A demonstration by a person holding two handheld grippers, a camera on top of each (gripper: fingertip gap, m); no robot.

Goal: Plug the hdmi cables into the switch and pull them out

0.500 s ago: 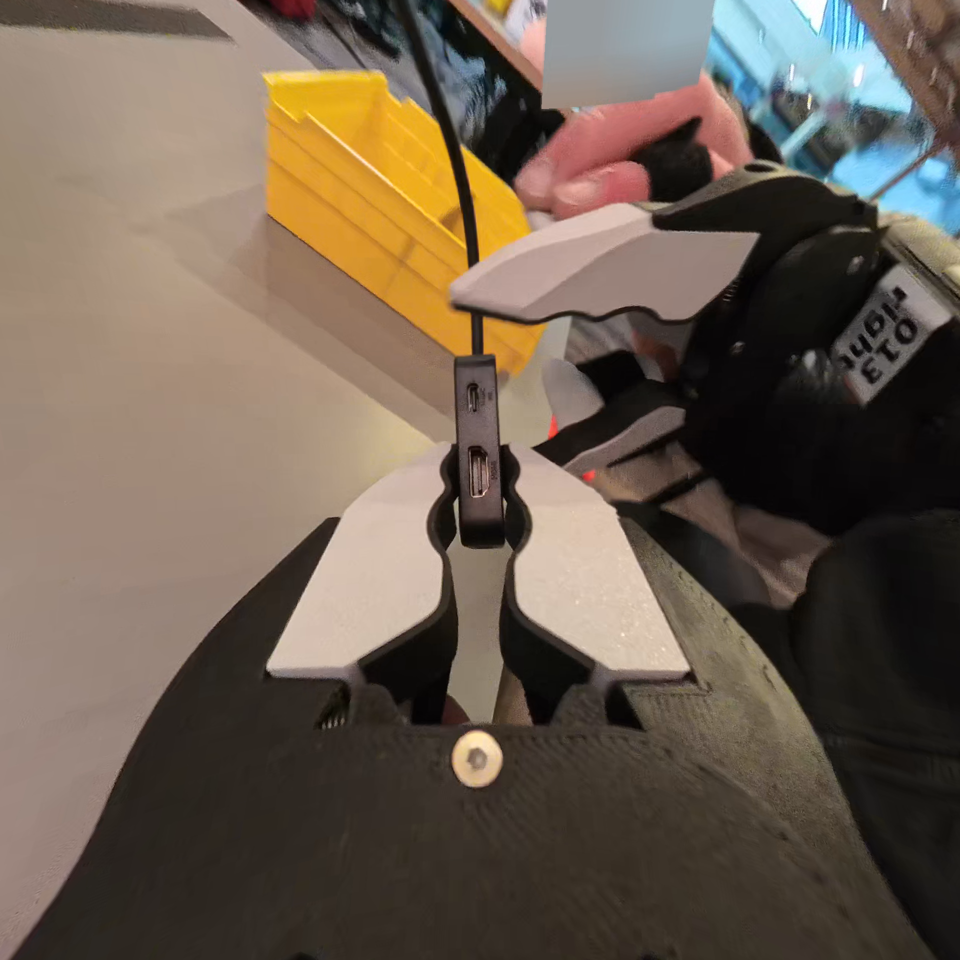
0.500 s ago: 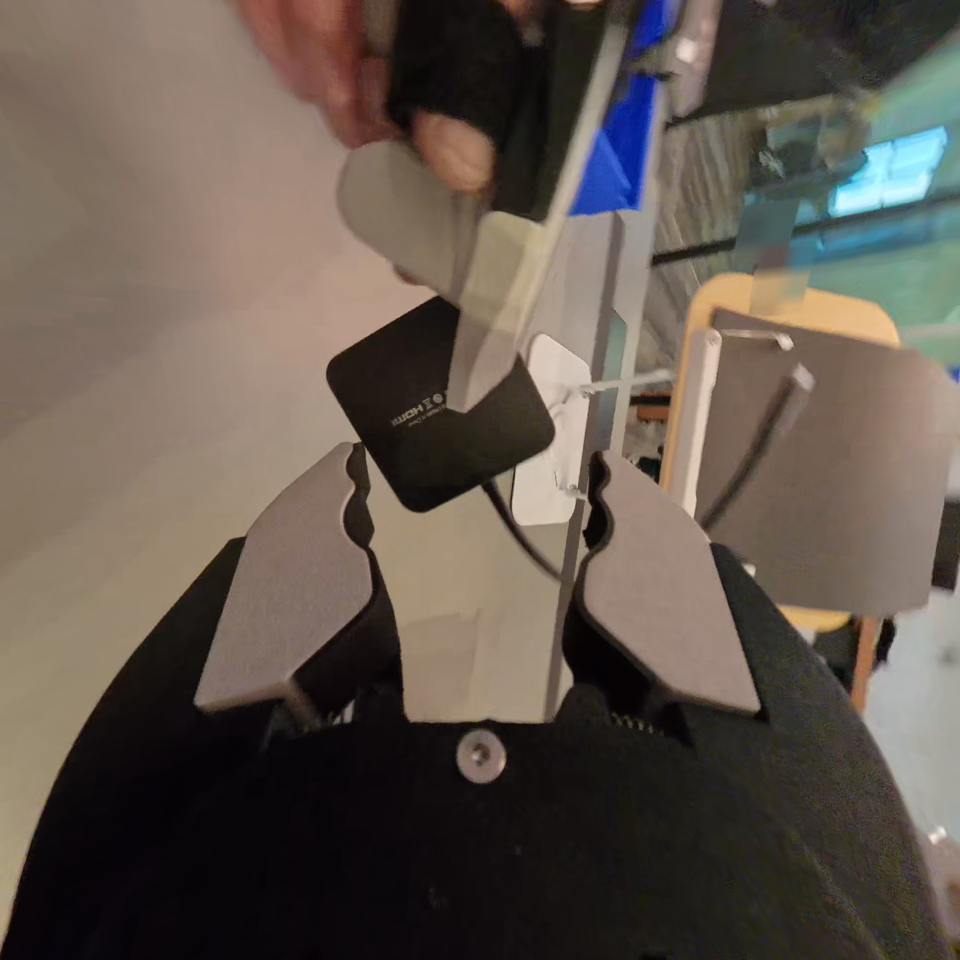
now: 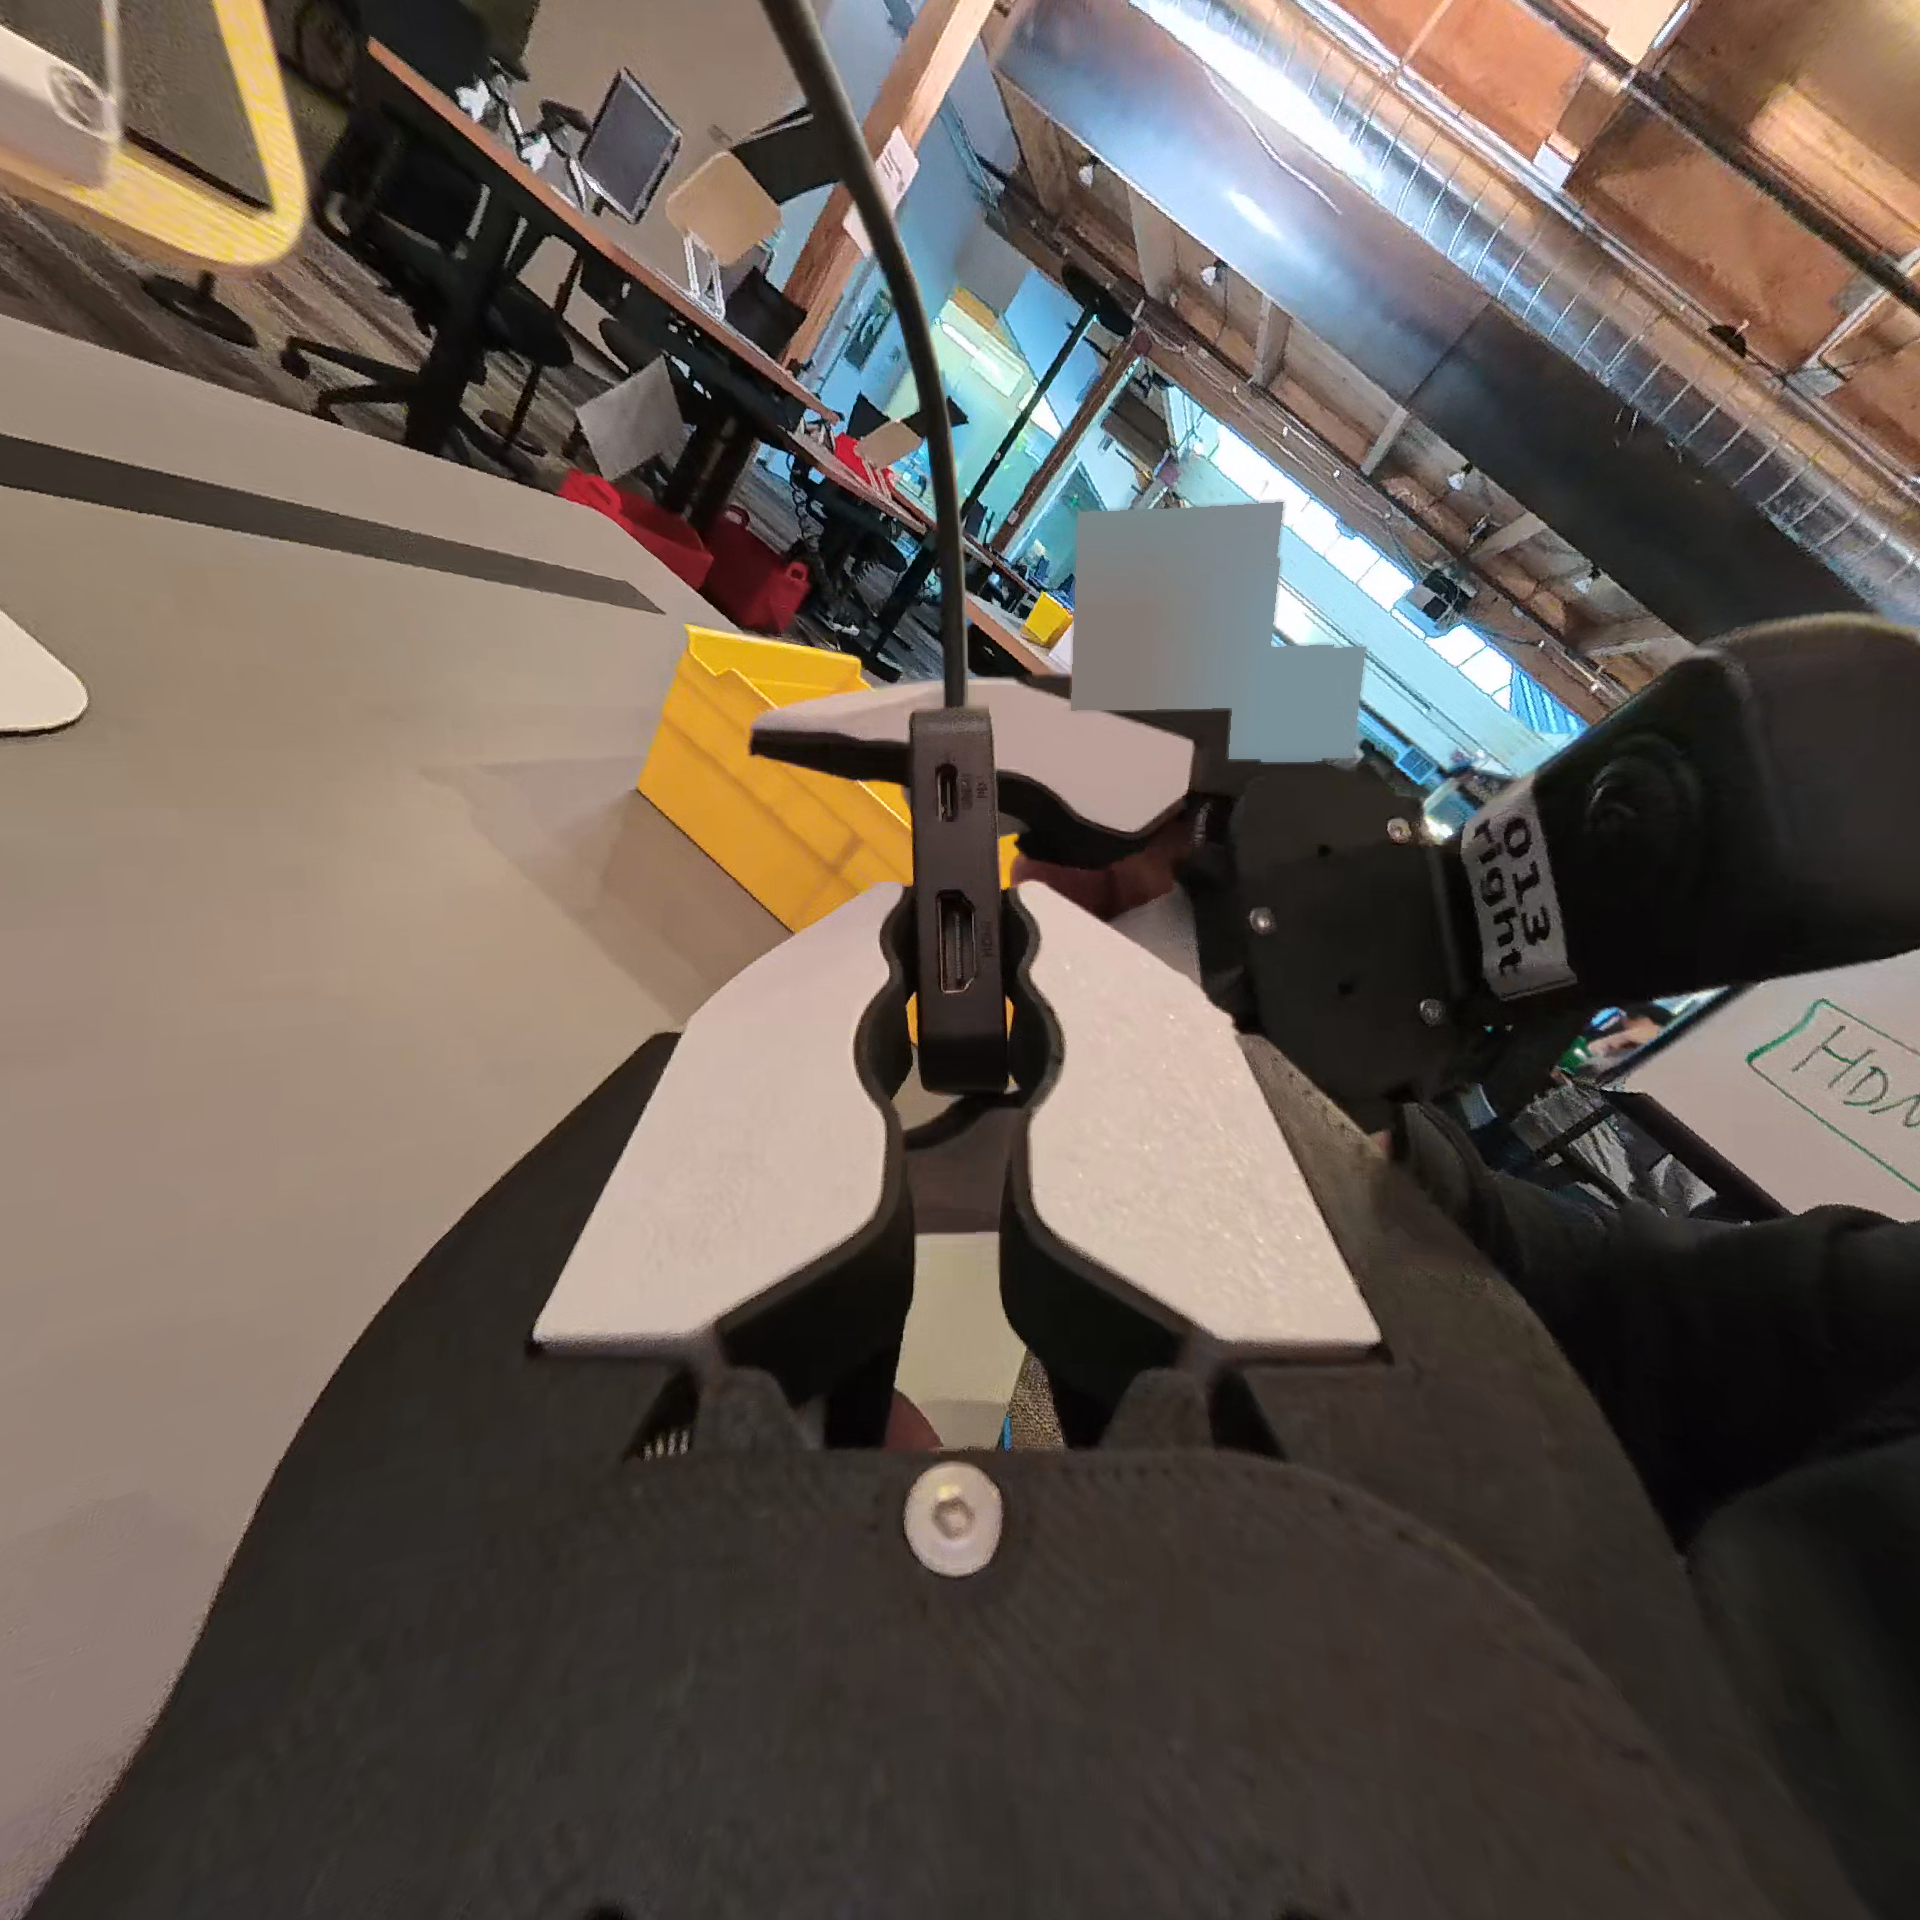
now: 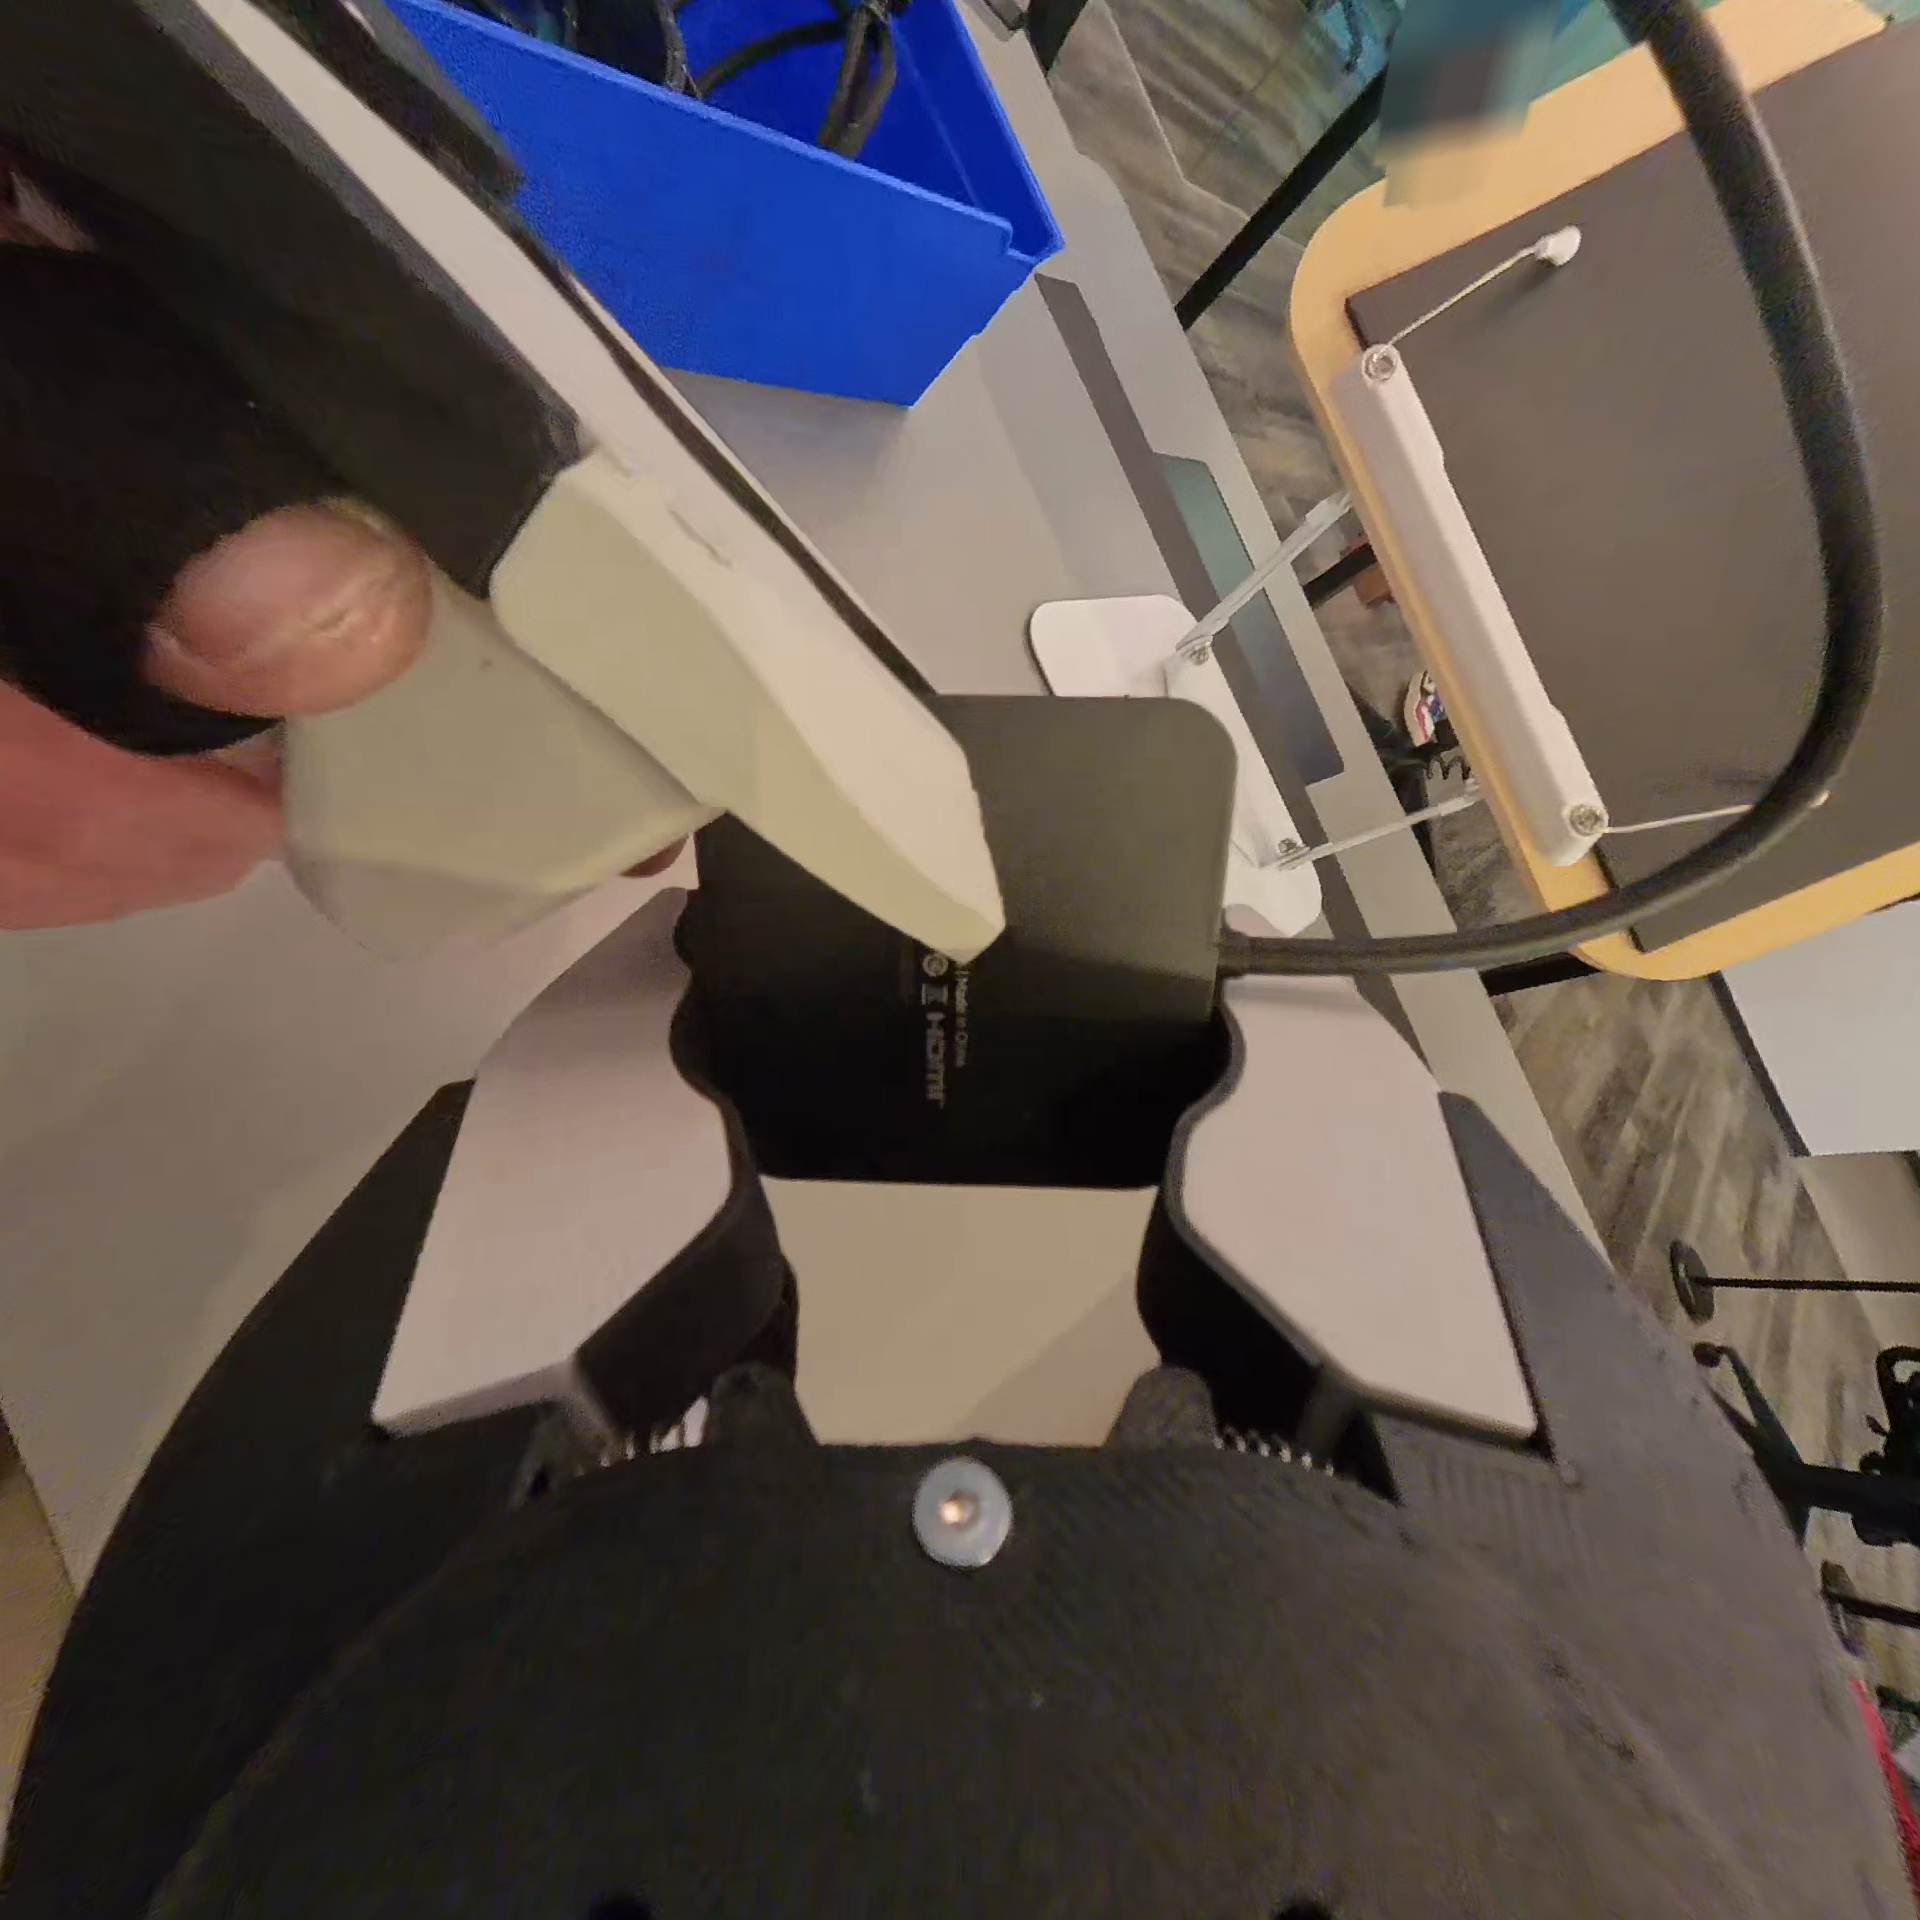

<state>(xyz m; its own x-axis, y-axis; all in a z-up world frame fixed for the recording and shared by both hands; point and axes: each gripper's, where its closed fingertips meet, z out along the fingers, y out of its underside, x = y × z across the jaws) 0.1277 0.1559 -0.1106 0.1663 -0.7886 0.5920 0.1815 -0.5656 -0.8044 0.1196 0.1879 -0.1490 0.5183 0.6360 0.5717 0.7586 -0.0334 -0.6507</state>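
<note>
your left hand-held gripper (image 3: 961,997) is clamped on the black switch (image 3: 958,914), pinching its thin faces between the two grey fingers (image 3: 790,1132) so that it stands on edge, lifted off the grey surface (image 3: 260,831). the narrow side facing you carries two empty ports, a small one above a wider one. a black cable (image 3: 914,343) leaves the switch's far end and curves up out of view.

your right hand-held gripper (image 4: 956,1049) comes in from the other side. in its own view the switch (image 4: 1101,883) lies flat-face on, its near part sitting between the spread fingers (image 4: 582,1184); both inner edges look to be at the switch's sides, but whether they press on it you cannot tell. one left finger (image 4: 831,790) crosses the switch's face from the upper left, with a gloved hand (image 4: 156,582) behind it. the cable (image 4: 1766,623) loops away to the right.

a yellow bin (image 3: 769,769) sits on the surface beyond the switch, and a blue bin (image 4: 748,208) holding dark cables stands farther off.
</note>
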